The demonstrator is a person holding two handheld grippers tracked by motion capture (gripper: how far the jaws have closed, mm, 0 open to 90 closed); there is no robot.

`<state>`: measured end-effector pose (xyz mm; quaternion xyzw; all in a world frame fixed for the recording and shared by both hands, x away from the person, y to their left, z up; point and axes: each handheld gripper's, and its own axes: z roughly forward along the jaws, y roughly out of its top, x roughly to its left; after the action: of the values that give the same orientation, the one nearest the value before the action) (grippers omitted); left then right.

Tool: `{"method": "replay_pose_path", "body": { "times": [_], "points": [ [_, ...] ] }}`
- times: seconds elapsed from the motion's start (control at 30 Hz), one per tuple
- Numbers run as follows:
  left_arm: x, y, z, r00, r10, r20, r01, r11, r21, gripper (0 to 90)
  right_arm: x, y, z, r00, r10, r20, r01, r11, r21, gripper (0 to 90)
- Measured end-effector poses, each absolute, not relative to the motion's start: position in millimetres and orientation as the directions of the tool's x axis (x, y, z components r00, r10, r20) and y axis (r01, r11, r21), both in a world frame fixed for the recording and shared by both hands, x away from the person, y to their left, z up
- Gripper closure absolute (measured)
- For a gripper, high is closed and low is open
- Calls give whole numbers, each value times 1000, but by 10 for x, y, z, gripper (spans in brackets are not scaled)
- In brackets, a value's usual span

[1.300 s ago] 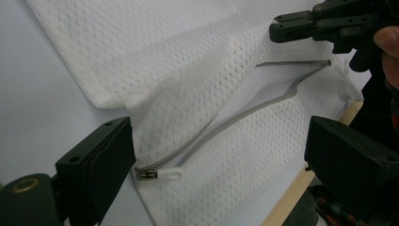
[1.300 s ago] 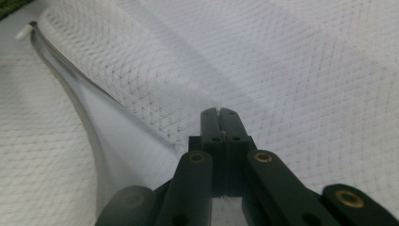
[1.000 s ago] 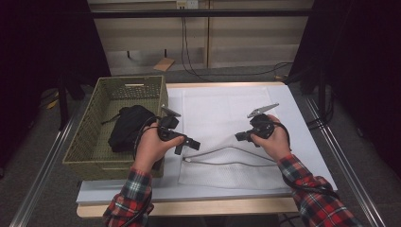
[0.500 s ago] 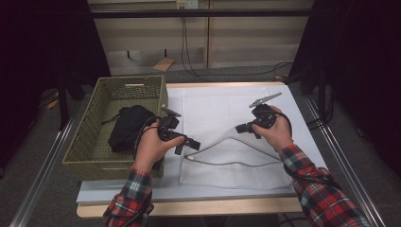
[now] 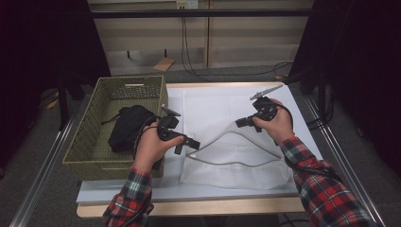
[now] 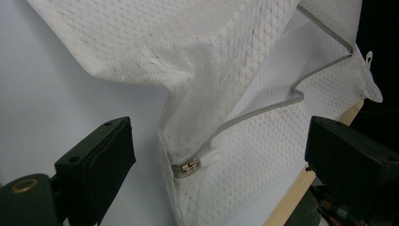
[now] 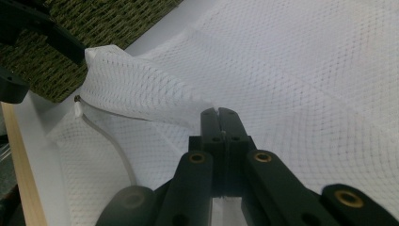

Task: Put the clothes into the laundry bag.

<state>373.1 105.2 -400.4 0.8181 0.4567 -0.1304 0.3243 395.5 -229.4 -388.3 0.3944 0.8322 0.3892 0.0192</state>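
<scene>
White mesh bag [image 5: 222, 137], olive woven basket [image 5: 94, 142], red plaid sleeves [image 5: 326, 189]

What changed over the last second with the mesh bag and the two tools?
The right tool, shut on the mesh bag's upper edge, rose and lifted that edge into a taller peak. The left tool stayed open at the zipper end; the basket and dark garment kept their places.

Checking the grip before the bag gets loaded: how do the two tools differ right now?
The left tool has its jaws wide apart, astride the mesh bag's zipper pull without pinching it. The right tool is shut on the bag's upper mesh layer, lifting it. Both are black and aimed at the bag's opening.
</scene>
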Motion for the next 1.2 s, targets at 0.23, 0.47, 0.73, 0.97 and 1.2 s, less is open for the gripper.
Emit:
{"method": "replay_pose_path", "body": {
  "times": [0.23,0.47,0.73,0.97,1.2],
  "points": [
    [3721,1038,-4007,545,665,-510,833,-363,418,85,3991,-2304,-3784,-685,676,272,642,383,664,900],
    [3721,1040,-3997,547,666,-507,832,-364,419,84,4023,-2303,-3706,-672,691,268,648,374,663,900],
    [3719,1038,-3997,551,663,-506,829,-366,422,83,4066,-2283,-3652,-670,694,265,651,377,659,900],
    [3705,1026,-3990,535,673,-511,837,-342,427,83,4093,-2272,-3614,-664,697,271,655,366,661,900],
    [3715,1049,-3982,560,659,-502,823,-373,429,82,4116,-2238,-3563,-665,702,255,648,372,665,900]
  ]
}}
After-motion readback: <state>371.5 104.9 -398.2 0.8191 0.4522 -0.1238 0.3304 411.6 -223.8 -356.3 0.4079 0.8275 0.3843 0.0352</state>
